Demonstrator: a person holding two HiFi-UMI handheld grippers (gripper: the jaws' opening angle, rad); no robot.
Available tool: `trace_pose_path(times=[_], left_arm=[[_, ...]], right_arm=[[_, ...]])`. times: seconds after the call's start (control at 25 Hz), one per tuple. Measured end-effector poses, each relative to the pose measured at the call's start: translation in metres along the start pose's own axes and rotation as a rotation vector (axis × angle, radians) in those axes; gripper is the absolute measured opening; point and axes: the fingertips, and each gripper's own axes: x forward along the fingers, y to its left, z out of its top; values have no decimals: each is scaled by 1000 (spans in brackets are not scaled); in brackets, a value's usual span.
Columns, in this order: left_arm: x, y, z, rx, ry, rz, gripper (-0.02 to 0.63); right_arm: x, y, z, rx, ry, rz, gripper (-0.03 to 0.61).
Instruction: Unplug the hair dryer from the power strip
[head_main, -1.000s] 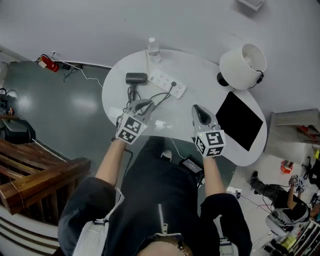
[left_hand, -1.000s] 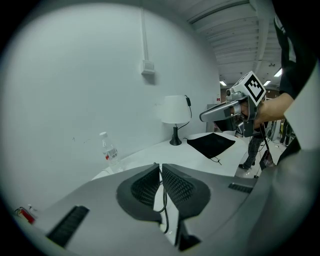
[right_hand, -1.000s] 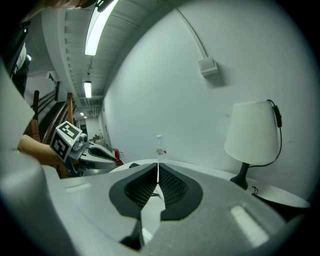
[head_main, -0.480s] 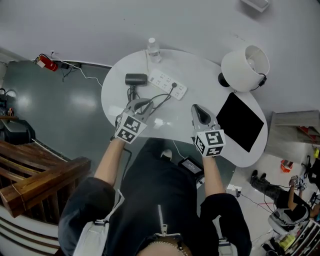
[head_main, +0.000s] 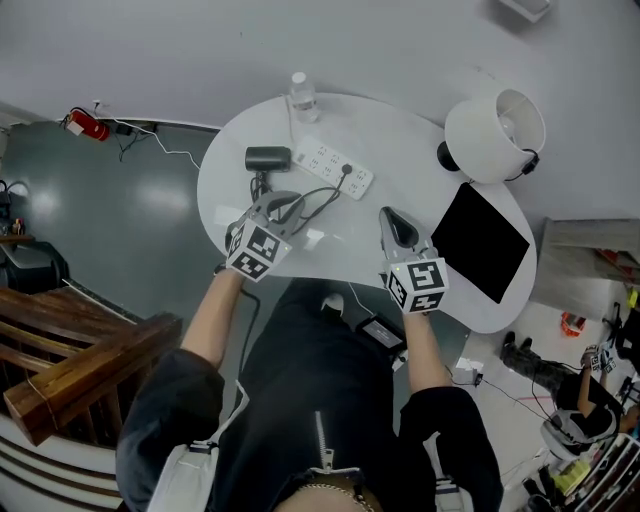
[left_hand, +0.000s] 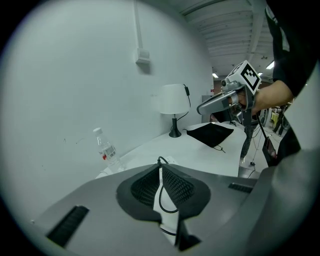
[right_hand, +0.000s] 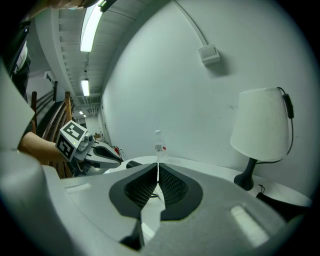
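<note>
Worktop (head_main: 400, 135): hair dryer plug (head_main: 347, 169) seated in power strip (head_main: 330, 164).
Left gripper (head_main: 288, 202), right gripper (head_main: 389, 214): fingers clenched, empty; plug ahead, between them.

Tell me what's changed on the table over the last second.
The left gripper crept slightly forward toward the dryer; the right gripper barely shifted. Nothing was grabbed or let go: both stay shut and empty. The plug is still in the power strip; dryer, bottle and lamp have not moved.
</note>
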Motion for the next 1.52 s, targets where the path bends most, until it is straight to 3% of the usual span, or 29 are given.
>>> trace_pose_path(times=[0.8, 1.24, 1.52], left_arm=[[56, 13, -14, 215, 86, -173, 32], [84, 15, -22, 349, 145, -300, 235], [99, 17, -28, 474, 170, -365, 307]], right_arm=[[32, -11, -21, 59, 70, -27, 5], [44, -18, -30, 97, 96, -45, 5], [50, -22, -39, 107, 115, -56, 5]])
